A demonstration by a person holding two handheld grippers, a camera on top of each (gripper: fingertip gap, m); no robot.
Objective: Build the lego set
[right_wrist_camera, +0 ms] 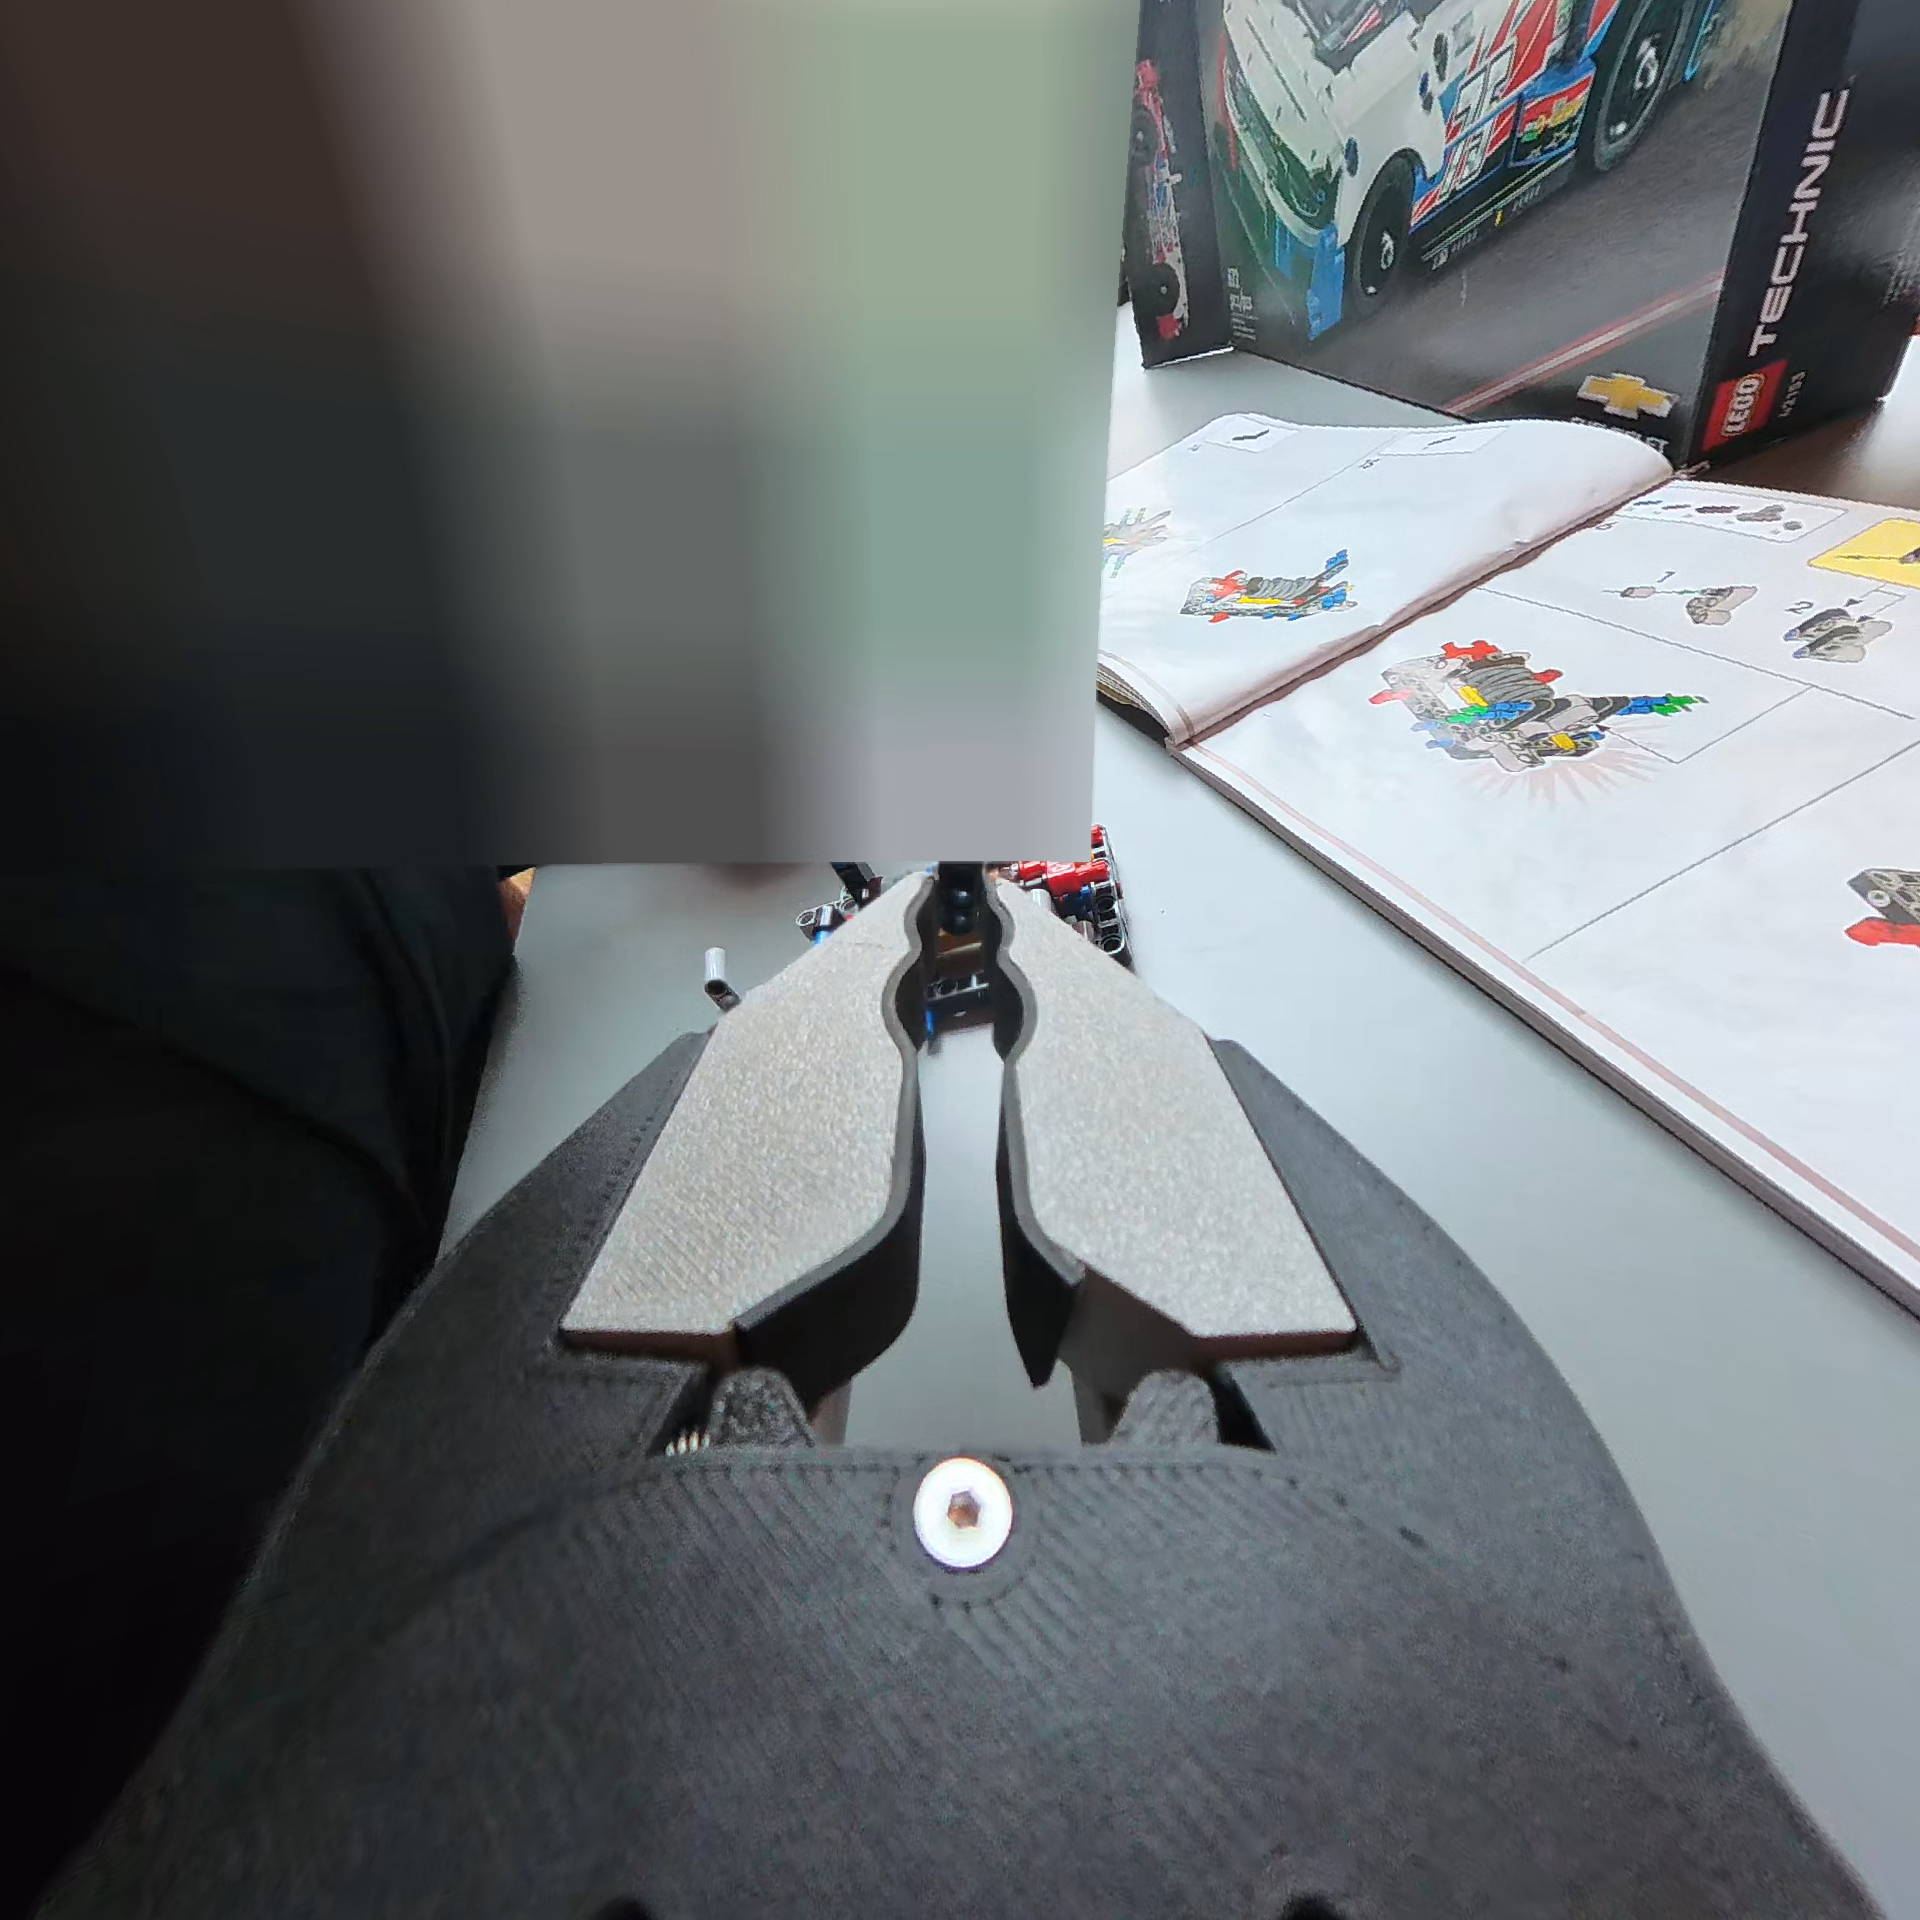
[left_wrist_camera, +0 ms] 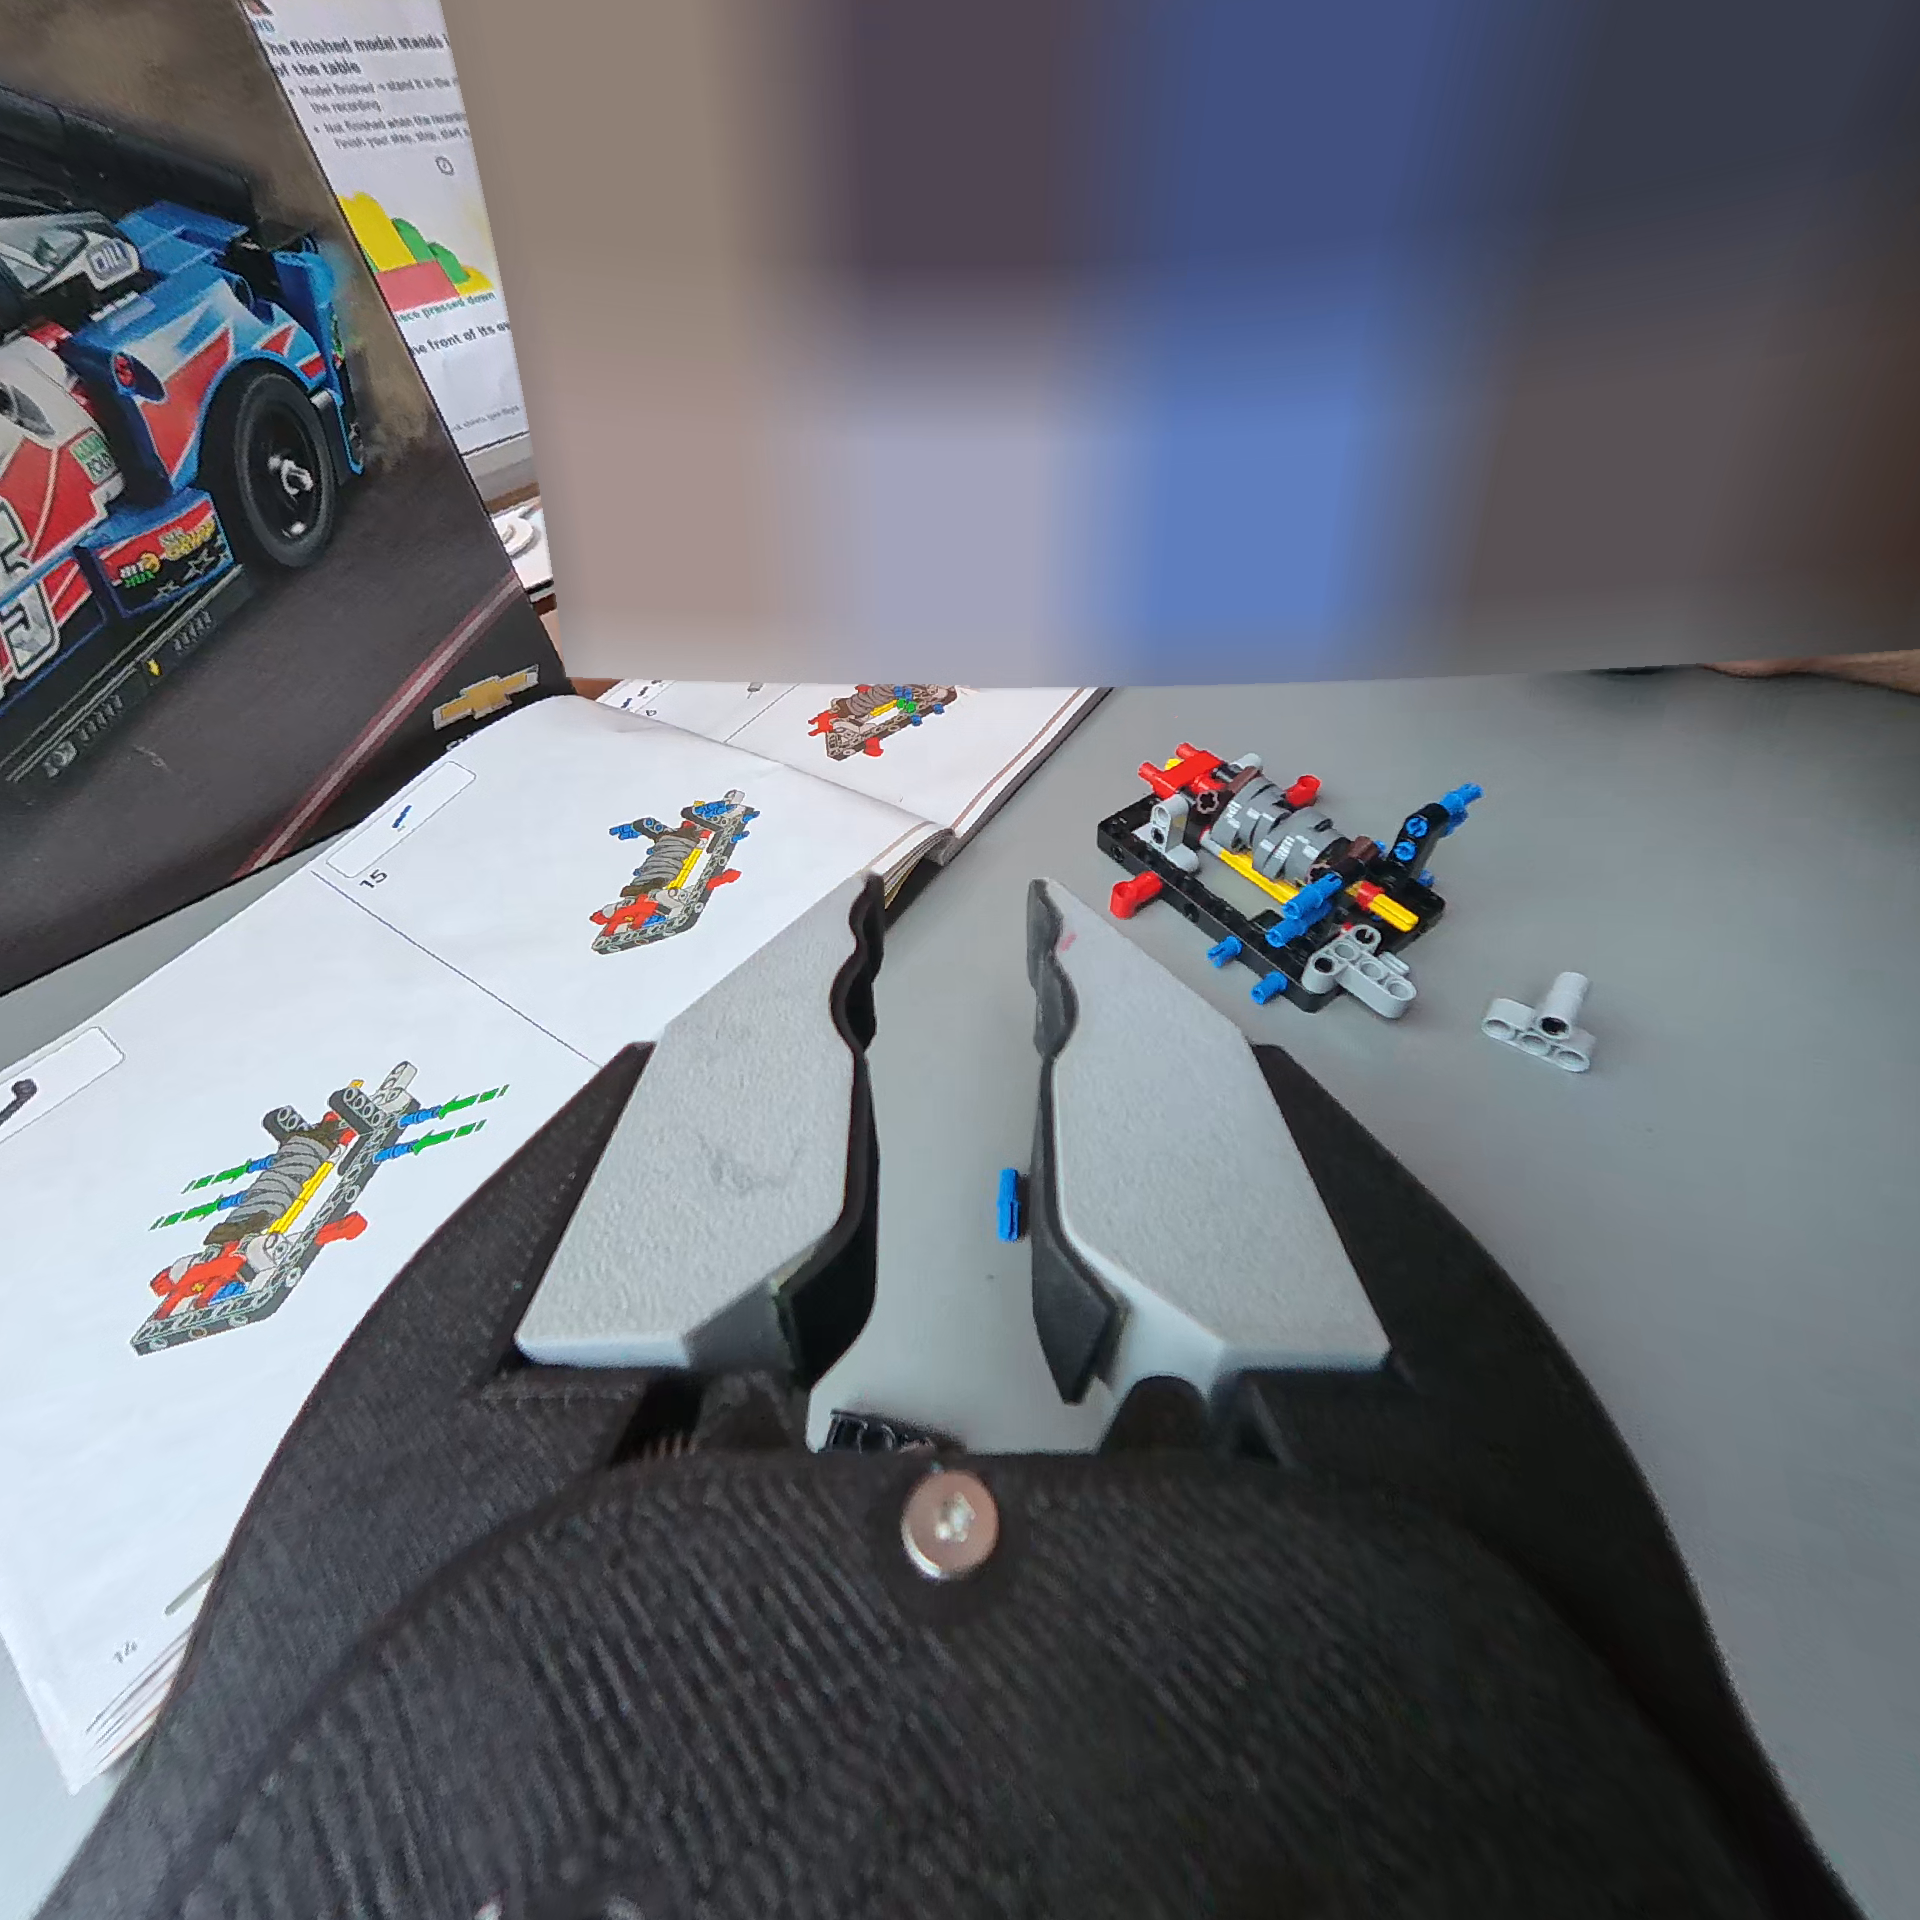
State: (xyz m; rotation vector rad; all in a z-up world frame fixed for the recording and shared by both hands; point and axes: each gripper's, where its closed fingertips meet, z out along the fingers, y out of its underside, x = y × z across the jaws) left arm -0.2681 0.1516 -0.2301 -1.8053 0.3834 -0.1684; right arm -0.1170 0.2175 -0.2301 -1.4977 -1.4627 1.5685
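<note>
A partly built Lego frame (left_wrist_camera: 1270, 883), black with grey, red, blue and yellow parts, lies on the grey table (left_wrist_camera: 1662, 1351) ahead and right of my left gripper (left_wrist_camera: 956, 894). The left gripper is open and empty. A loose blue pin (left_wrist_camera: 1008, 1205) lies on the table between its fingers, next to the right finger. A loose grey connector (left_wrist_camera: 1543, 1023) lies right of the frame. In the right wrist view my right gripper (right_wrist_camera: 958, 888) has its jaws a narrow gap apart, with nothing held. The frame (right_wrist_camera: 1081, 883) shows just beyond its tips, mostly hidden.
An open instruction booklet (left_wrist_camera: 416, 987) lies left of the left gripper and shows in the right wrist view (right_wrist_camera: 1558, 831). The set's box (left_wrist_camera: 208, 468) stands behind it, also in the right wrist view (right_wrist_camera: 1507, 208). A small grey piece (right_wrist_camera: 717, 971) lies left of the right fingers. My right fingertips sit around 15 cm from my left ones.
</note>
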